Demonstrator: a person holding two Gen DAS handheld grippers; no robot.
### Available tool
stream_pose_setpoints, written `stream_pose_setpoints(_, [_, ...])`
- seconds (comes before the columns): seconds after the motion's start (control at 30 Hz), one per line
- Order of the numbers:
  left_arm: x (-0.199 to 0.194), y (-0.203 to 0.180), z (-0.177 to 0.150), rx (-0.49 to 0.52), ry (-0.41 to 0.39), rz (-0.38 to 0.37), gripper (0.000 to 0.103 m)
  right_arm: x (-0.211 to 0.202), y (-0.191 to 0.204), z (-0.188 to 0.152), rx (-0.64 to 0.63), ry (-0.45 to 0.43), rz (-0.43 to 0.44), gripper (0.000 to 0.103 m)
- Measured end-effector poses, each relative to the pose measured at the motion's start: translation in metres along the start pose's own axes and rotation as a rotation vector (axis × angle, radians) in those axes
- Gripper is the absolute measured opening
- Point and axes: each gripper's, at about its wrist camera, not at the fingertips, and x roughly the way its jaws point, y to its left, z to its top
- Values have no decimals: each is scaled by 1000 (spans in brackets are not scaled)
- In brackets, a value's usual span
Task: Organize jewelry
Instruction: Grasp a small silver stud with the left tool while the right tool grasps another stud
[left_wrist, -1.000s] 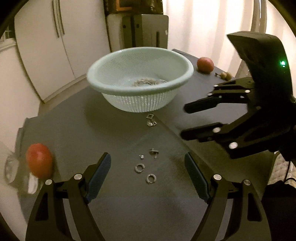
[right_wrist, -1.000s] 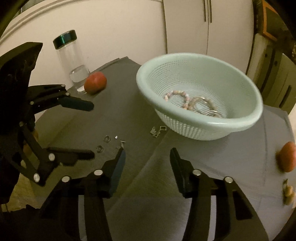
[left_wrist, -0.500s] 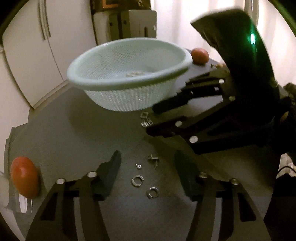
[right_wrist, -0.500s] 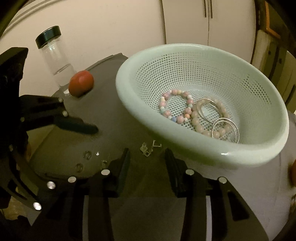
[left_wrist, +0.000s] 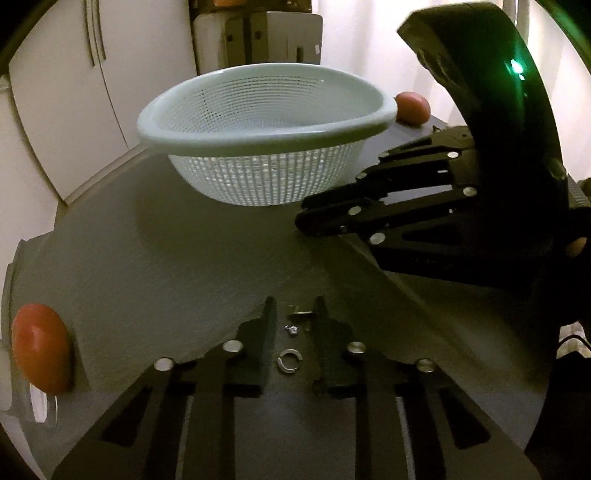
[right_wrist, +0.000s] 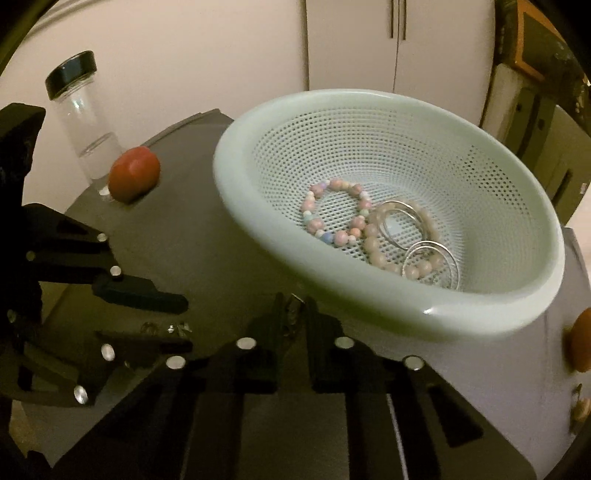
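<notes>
Dark grey surface (left_wrist: 155, 258) under dim warm light carries a mint colander (right_wrist: 369, 155), already holding beaded bracelets (right_wrist: 332, 218) and silver bangles (right_wrist: 424, 254), so it is probably the collecting bowl. Left gripper (left_wrist: 291, 321): its jaws have just been closing and stand nearly together around loose pieces; a bar-shaped earring (left_wrist: 301, 314) lies at the tips, a tiny stud (left_wrist: 292, 329) and a ring (left_wrist: 290, 362) between them; contact is unclear. Right gripper (right_wrist: 293, 314): its jaws have likewise just closed, pinching small metal earrings (right_wrist: 293, 302) just under the colander's rim.
</notes>
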Motion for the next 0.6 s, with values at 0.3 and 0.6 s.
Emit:
stream_pose_setpoints(0.3, [6,1,3,-11,15,-12,9,-22,-17,-15,54,17,73,7])
stream_pose_setpoints(0.6, [-17,-8,13,7,30,17,9,-62,-14,-29,39,13,64,7])
